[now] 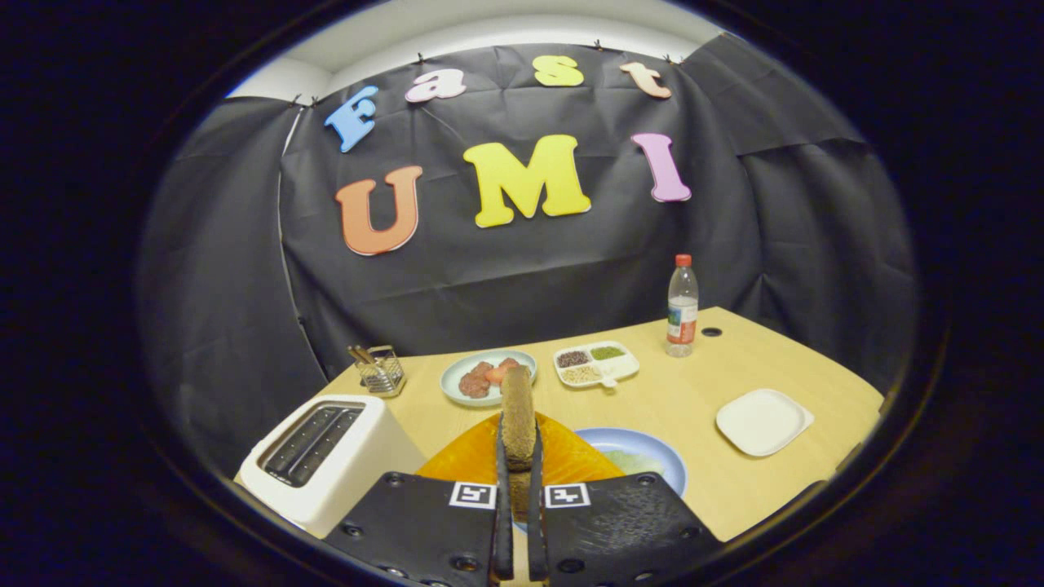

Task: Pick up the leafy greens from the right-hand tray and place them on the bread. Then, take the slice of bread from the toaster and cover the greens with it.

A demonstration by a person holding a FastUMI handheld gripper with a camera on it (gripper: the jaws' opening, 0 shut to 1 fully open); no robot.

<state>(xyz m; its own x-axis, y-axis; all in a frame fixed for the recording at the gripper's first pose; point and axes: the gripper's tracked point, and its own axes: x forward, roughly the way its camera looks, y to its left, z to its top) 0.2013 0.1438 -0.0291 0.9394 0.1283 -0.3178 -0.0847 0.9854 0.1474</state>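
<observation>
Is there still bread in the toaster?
Out. The white toaster's two slots look empty, and the gripper is shut on the brown bread slice, held upright.

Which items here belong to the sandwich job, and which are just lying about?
Job: bread slice clamped upright in the gripper; toaster; blue plate with greens.
Lying about: water bottle; divided dish; meat plate; white plate; utensil holder.

The gripper (519, 456) pinches a slice of bread (518, 416) upright between both fingers, above an orange plate (571, 461). The white toaster (326, 456) sits just left of that plate; a blue plate with greens (644, 456) lies just right of it.
</observation>
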